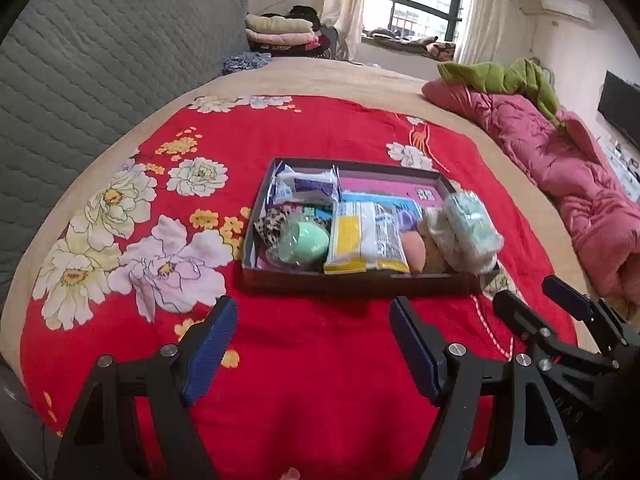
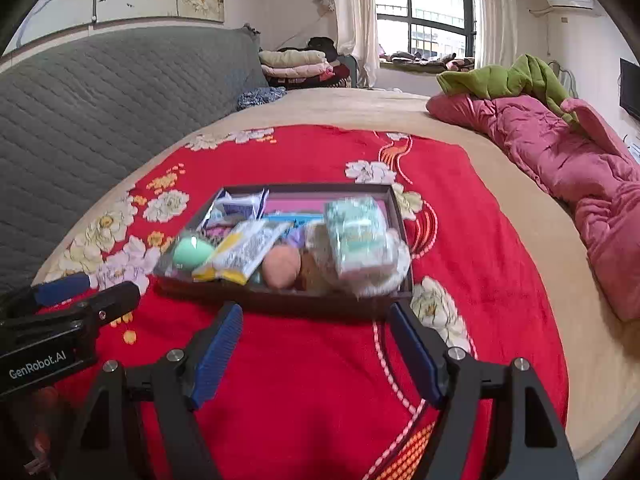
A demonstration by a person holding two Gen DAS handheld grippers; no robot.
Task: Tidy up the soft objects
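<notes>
Soft items all sit in box [image 1: 360, 280] on bed [image 1: 320, 360]; nothing loose outside. Left gripper [image 1: 314, 340] and right gripper [image 2: 316, 344]: jaws wide, empty. Task looks near done.

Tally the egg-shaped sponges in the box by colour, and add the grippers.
Green egg sponge: 1
Peach egg sponge: 1
Grippers, both open and empty: 2, the left gripper and the right gripper
Total: 4, sponges inside the box.
</notes>
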